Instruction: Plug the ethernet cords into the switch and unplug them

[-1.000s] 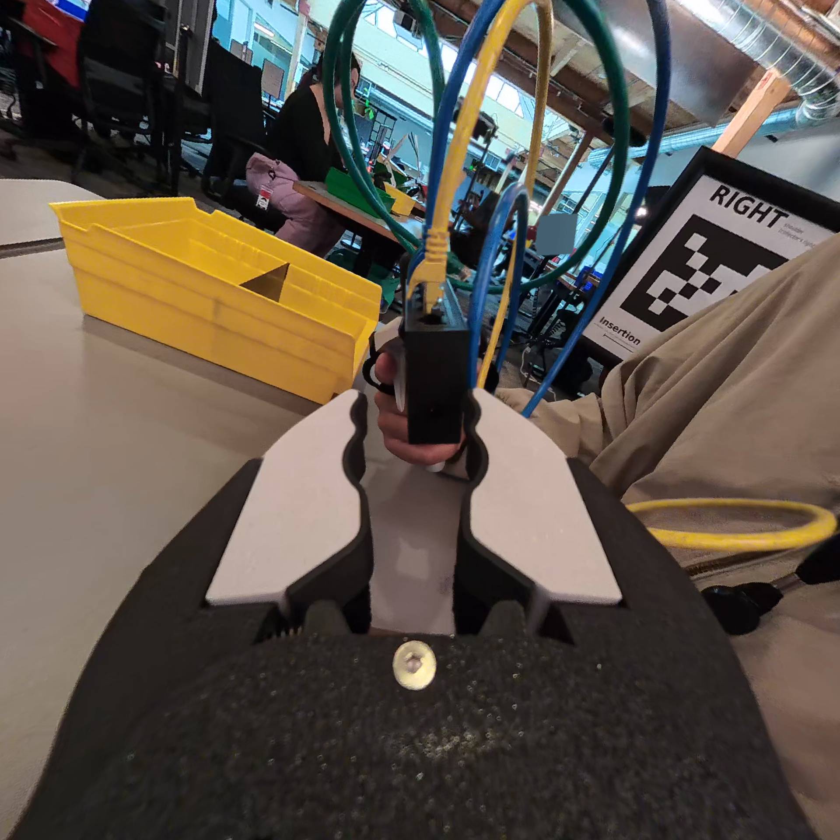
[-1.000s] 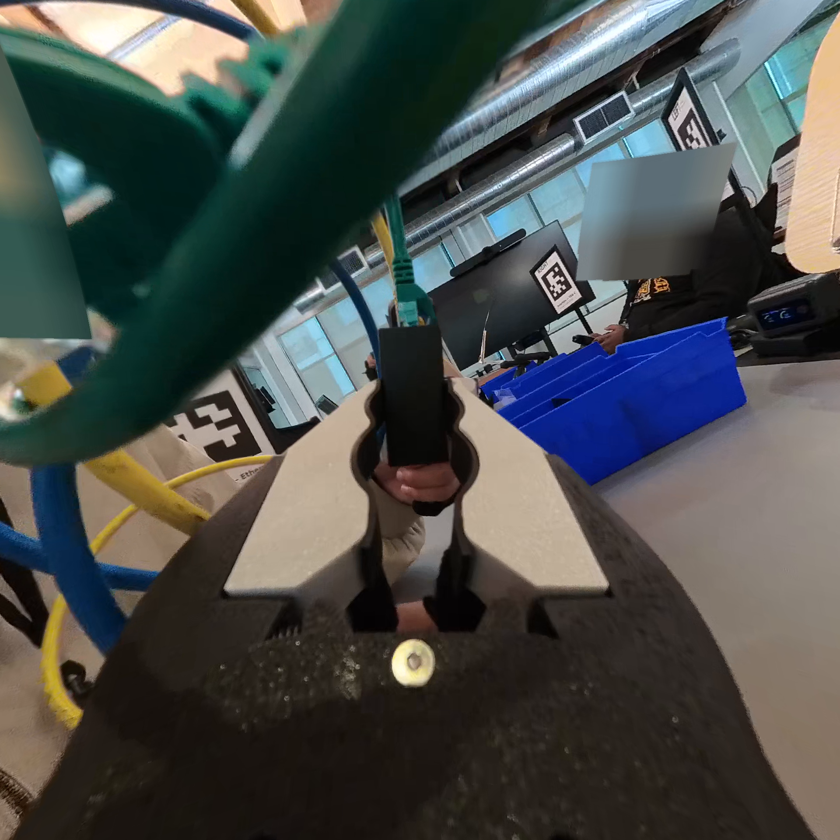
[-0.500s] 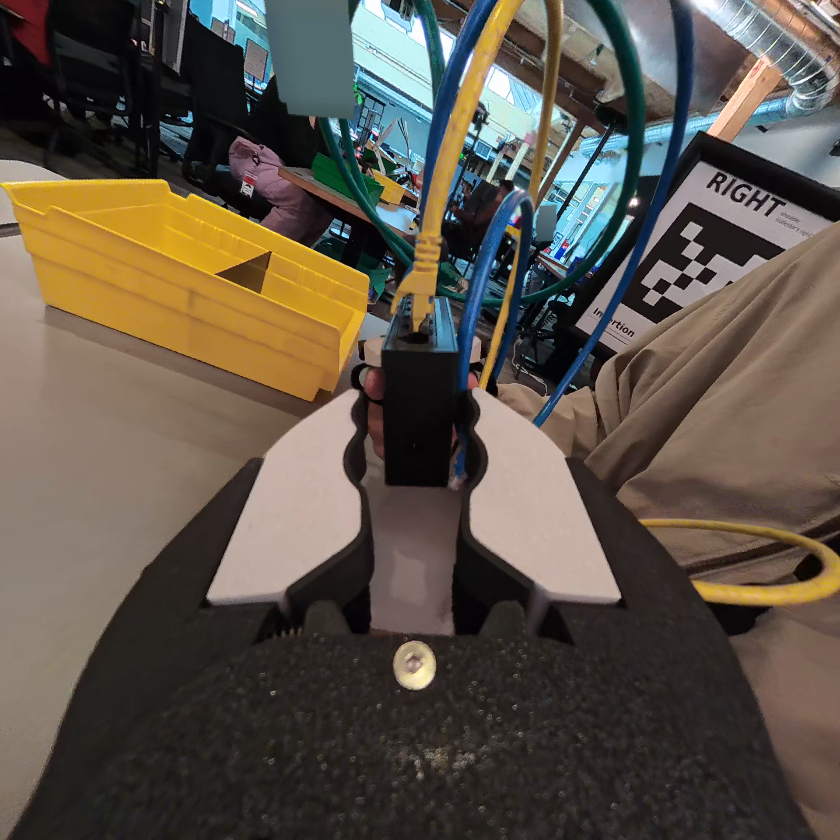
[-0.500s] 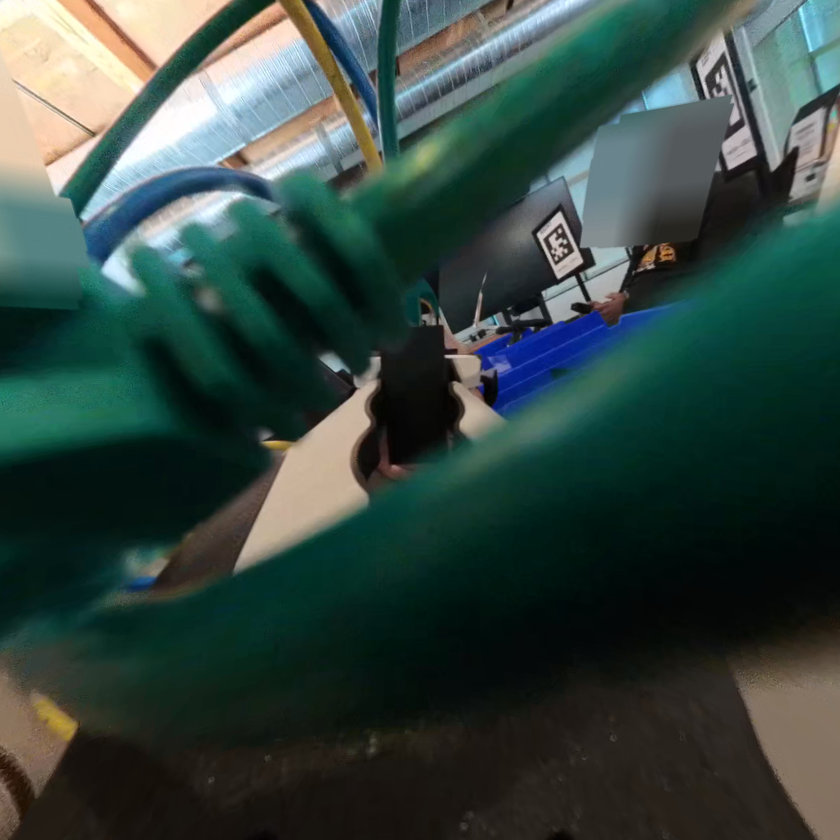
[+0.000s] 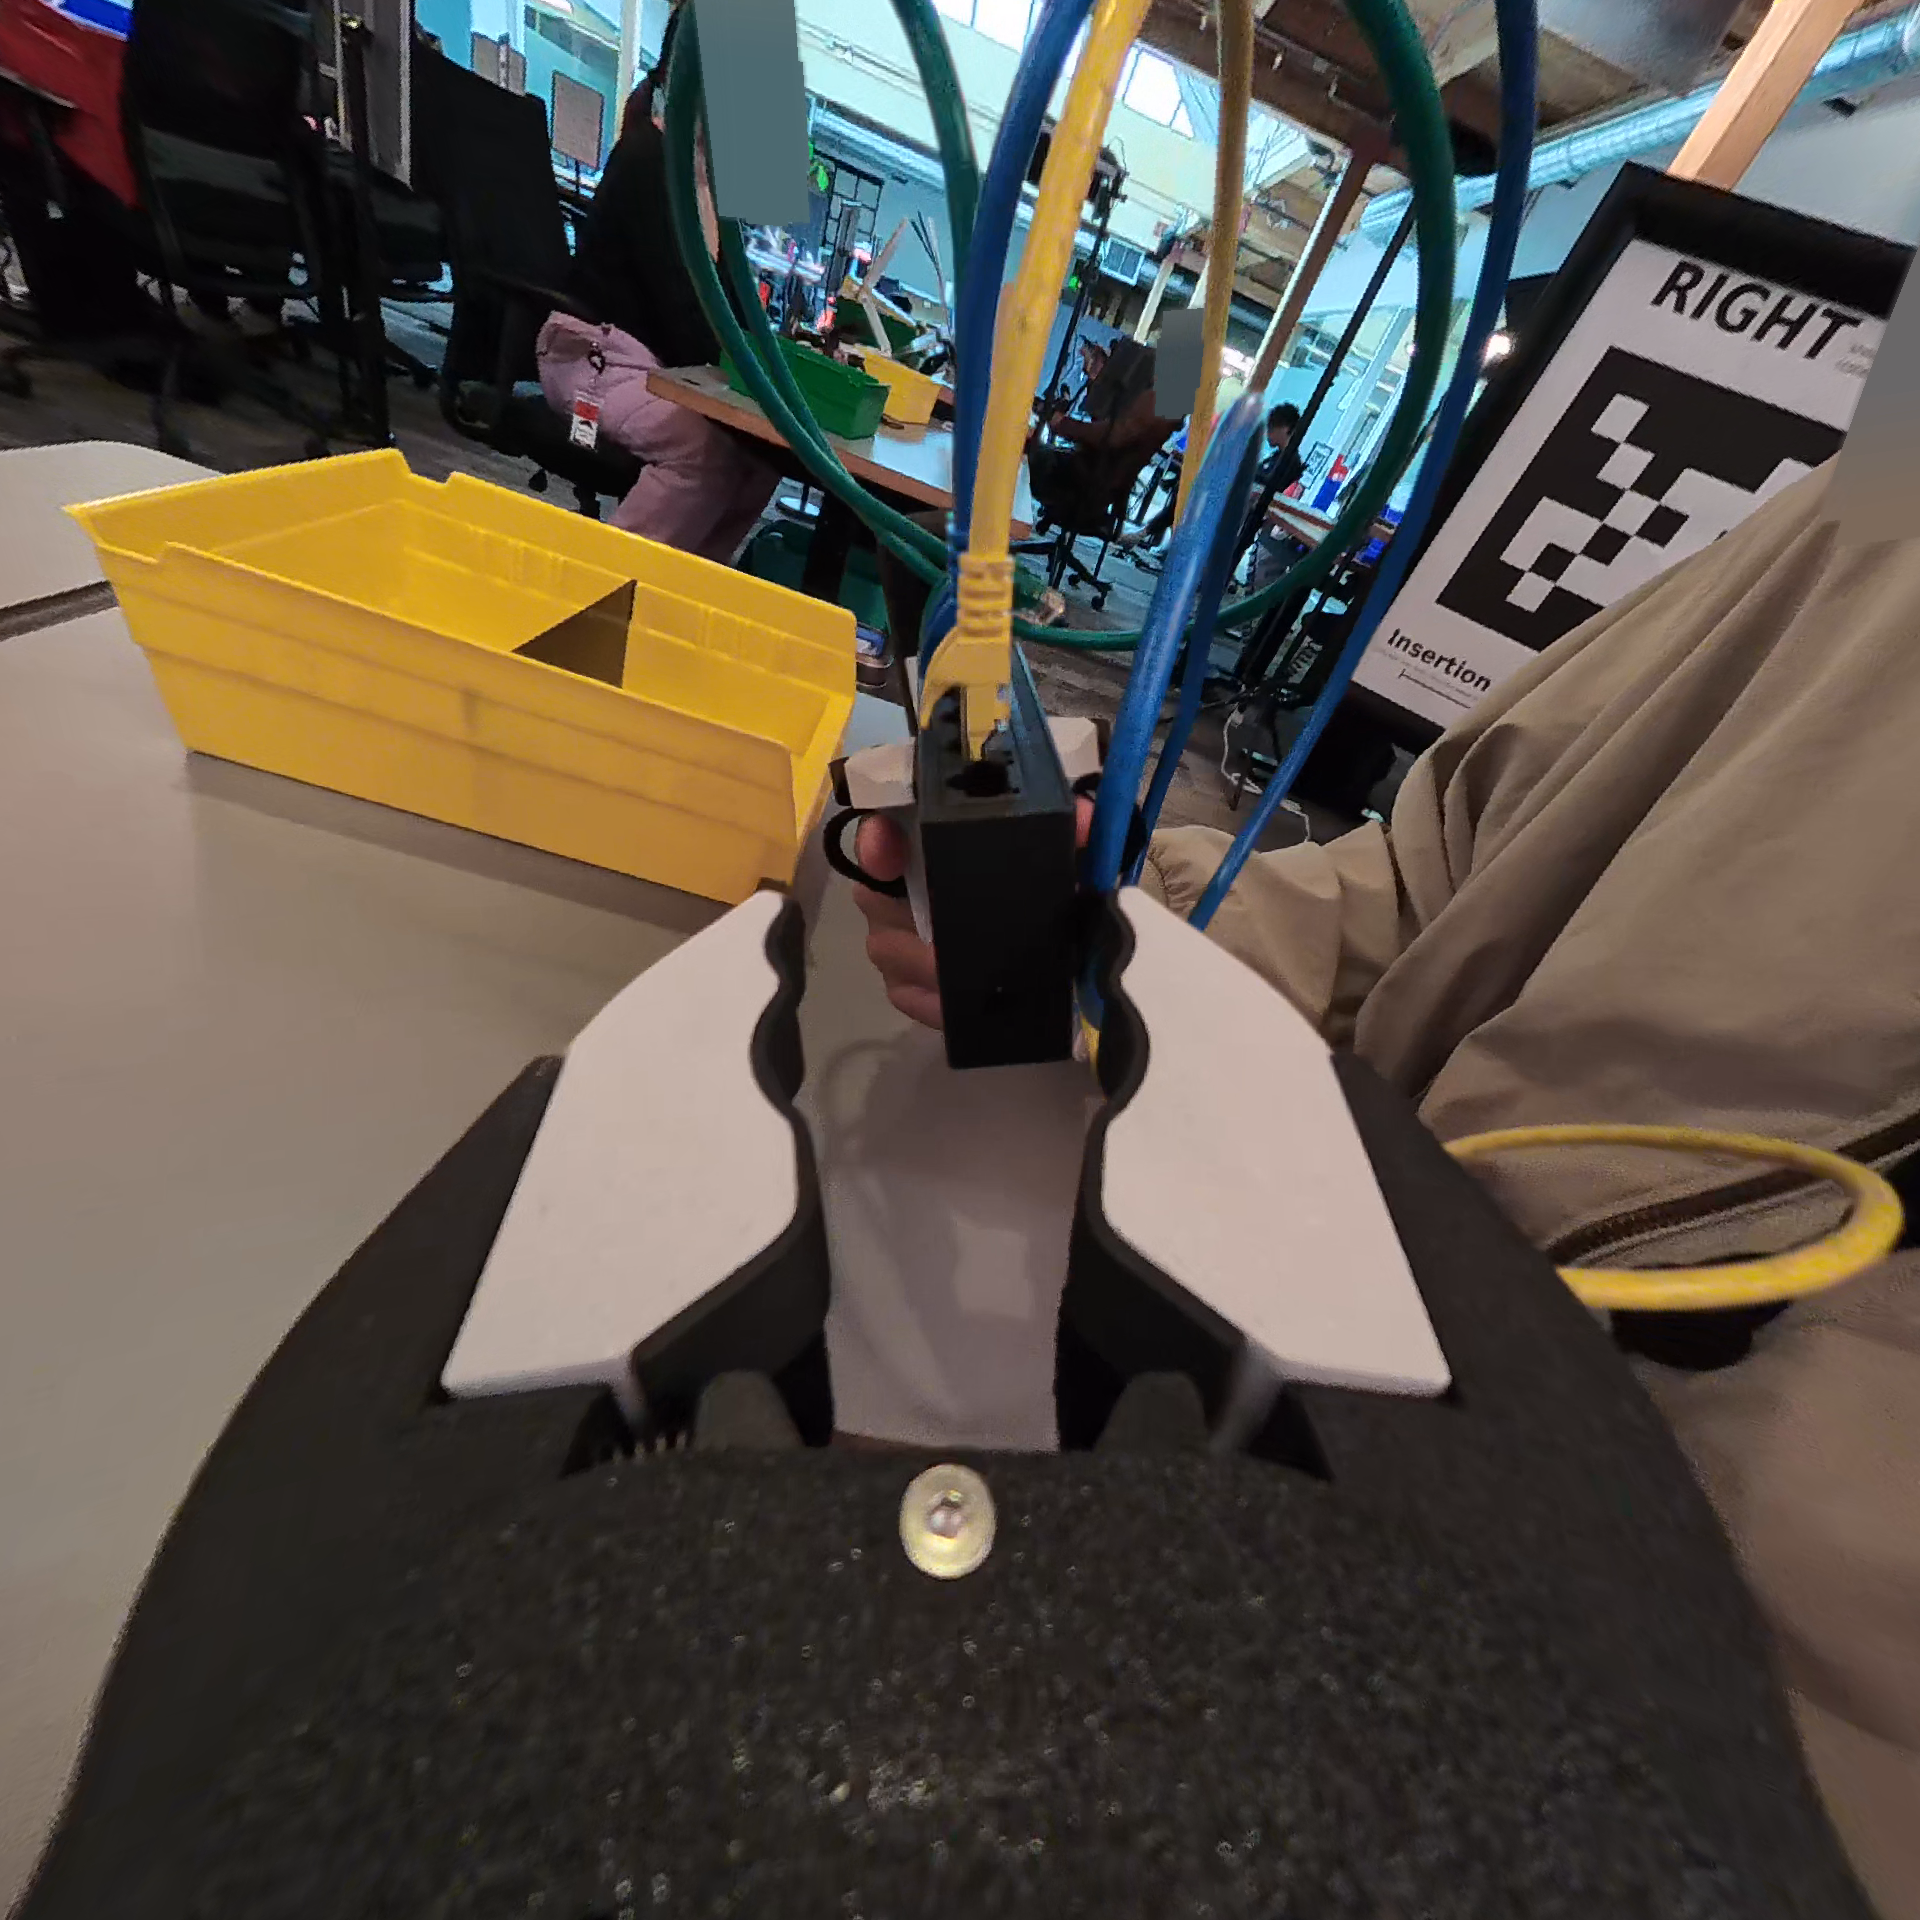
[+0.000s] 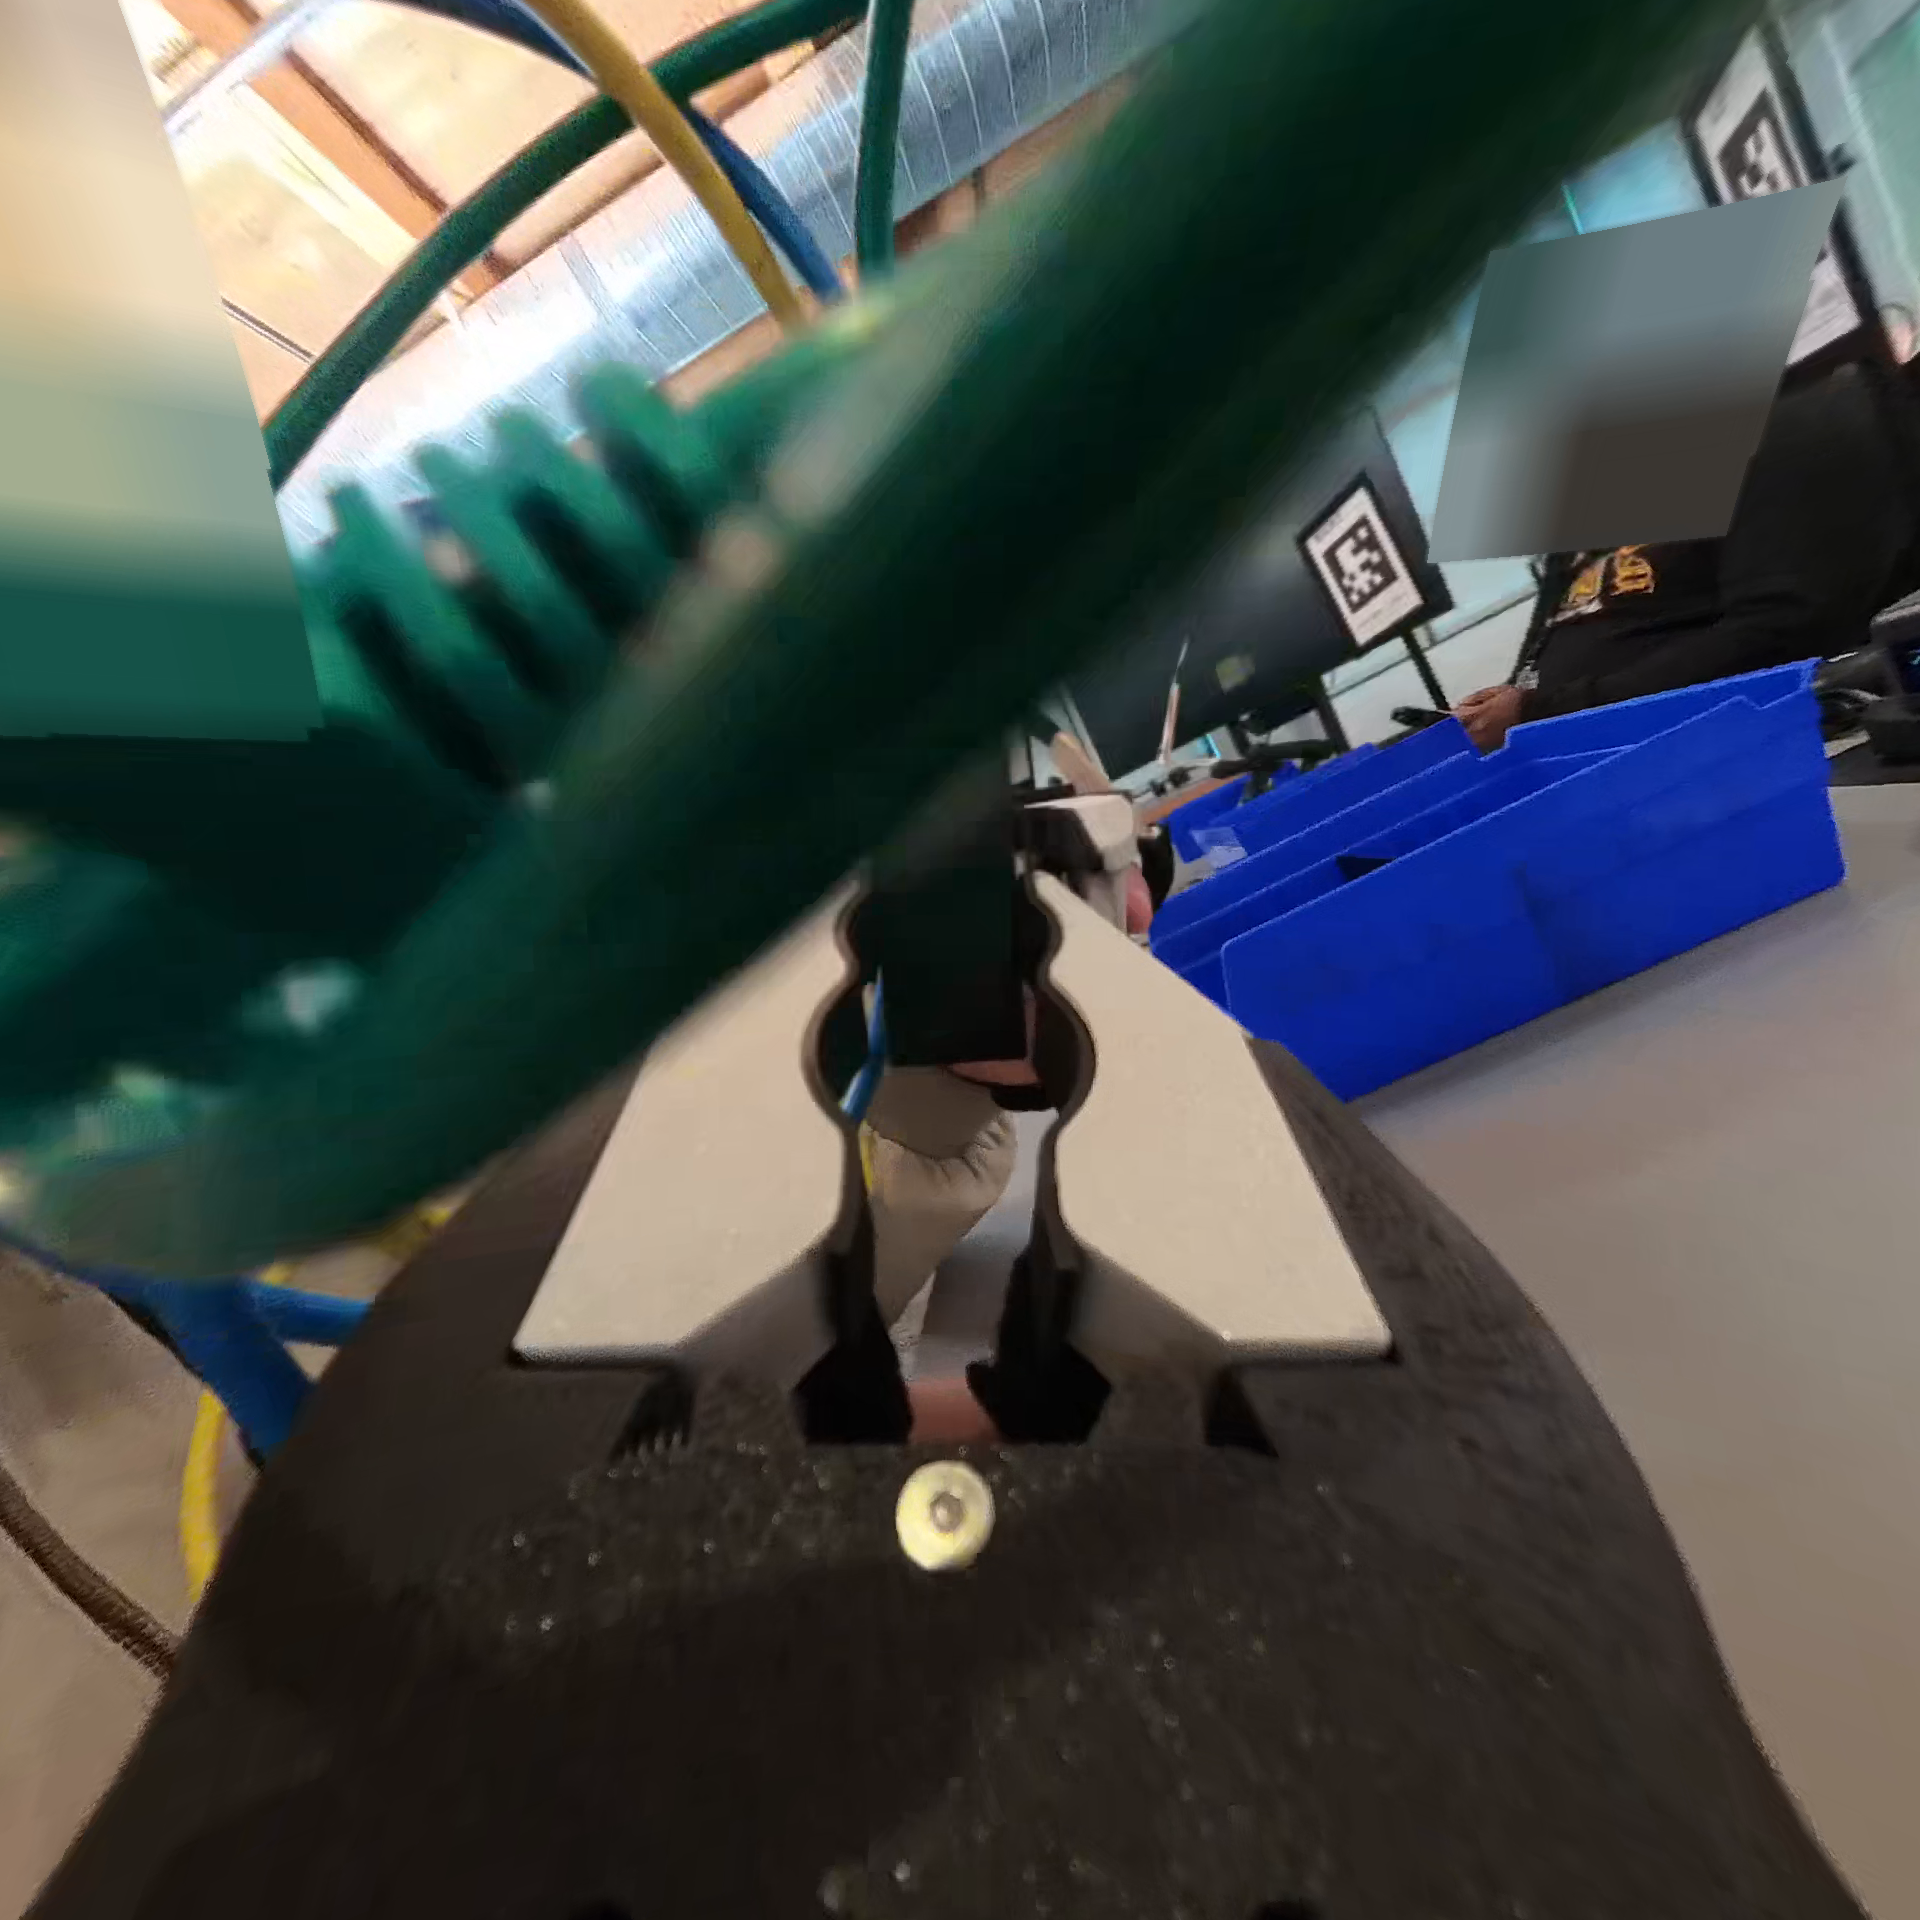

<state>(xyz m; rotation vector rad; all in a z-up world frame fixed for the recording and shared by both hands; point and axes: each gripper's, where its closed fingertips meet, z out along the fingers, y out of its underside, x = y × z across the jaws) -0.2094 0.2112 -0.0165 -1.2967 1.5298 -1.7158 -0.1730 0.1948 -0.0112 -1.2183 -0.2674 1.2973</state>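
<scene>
Two tools face each other over the grey counter (image 5: 260,1039). The left tool (image 5: 951,997) has its jaws apart, the black switch (image 5: 997,914) standing upright between its tips, touching neither clearly. A yellow cord (image 5: 977,665) is plugged into the switch's top. The right tool (image 6: 945,977) is clamped on the switch's far end, half hidden by a blurred green cord (image 6: 935,520).

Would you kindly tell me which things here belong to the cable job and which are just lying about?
Part of the job:
- black switch
- yellow cord, plugged into the switch
- blue cord
- green cord
- left gripper, open
- right gripper, shut on the switch

Just lying about:
- yellow bin
- blue bin
- framed sign
</scene>
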